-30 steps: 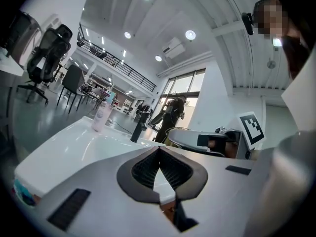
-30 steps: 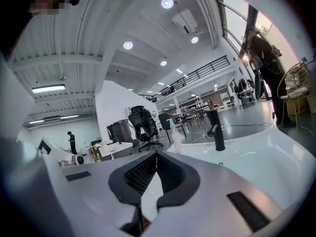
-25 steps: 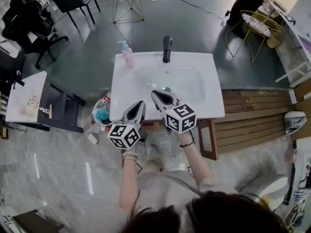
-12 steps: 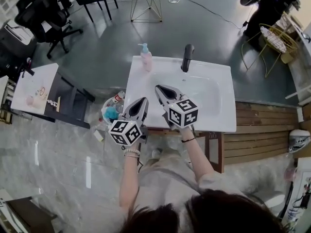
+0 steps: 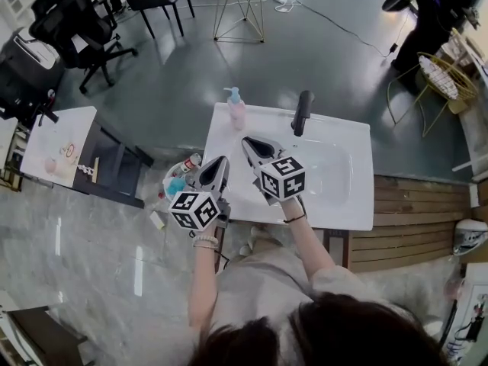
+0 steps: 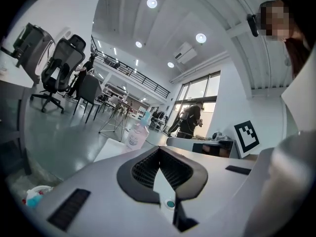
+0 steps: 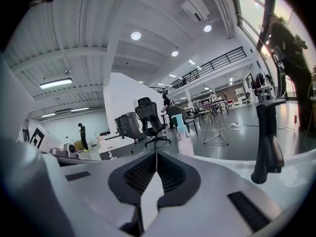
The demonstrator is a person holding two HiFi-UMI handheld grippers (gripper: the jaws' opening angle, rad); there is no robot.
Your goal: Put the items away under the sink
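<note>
both pairs of fingers are pressed together with nothing between them: the left gripper (image 6: 159, 152) shows its ribbed pads meeting at the tips, and the right gripper (image 7: 156, 154) shows the same. that reads as a carrying pose, jaws closed to stay out of the way while no pick is under way. from above, the left gripper (image 5: 221, 162) hangs over the front left corner of the sink (image 5: 343, 212) and the right gripper (image 5: 248, 141) sits just beside it over the basin's left part, both pointing away from the person toward the back rim, probably held level there while the person lines up with the work. the items (image 5: 177, 180) to be stored sit bunched in a heap on the floor (image 5: 114, 250), just beside the sink's left edge and below the left gripper; one white bottle (image 5: 189, 161) with a red cap seems to lean with its capped end up toward the sink, though the rest is too small to sort out. a pink pump bottle (image 5: 236, 110) stands upright on the back left corner, long axis vertical, its spout seemingly turned left; it is apart from the black faucet (image 5: 303, 113). the space under the sink is hidden from every view.
</note>
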